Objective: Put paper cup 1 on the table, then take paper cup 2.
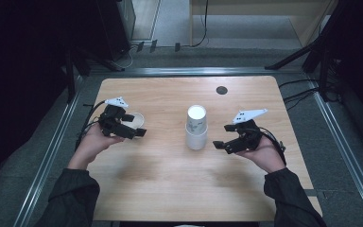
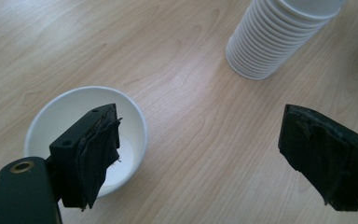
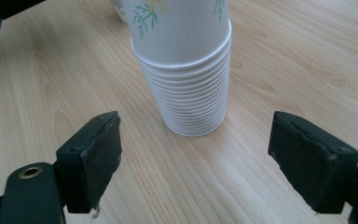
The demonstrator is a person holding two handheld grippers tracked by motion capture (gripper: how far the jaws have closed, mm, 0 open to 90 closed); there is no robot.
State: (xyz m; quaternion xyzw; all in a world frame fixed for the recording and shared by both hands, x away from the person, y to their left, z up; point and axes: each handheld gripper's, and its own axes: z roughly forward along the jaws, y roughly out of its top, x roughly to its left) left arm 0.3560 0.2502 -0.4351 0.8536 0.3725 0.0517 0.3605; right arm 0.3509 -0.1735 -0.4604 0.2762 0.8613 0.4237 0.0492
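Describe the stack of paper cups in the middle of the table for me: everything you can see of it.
The stack of paper cups stands upside down near the middle of the wooden table, many white rolled rims crowded at its base. The top cup's flat white bottom faces up, and a green leaf print shows on its wall. It looks like thin paper, upright and undamaged. Nothing touches it except the table. The right gripper sits just beside it, jaws open and apart from it.

The tall stack of white paper cups has green leaf prints. The single white paper cup is plain. The light wooden desk has brown streaks.
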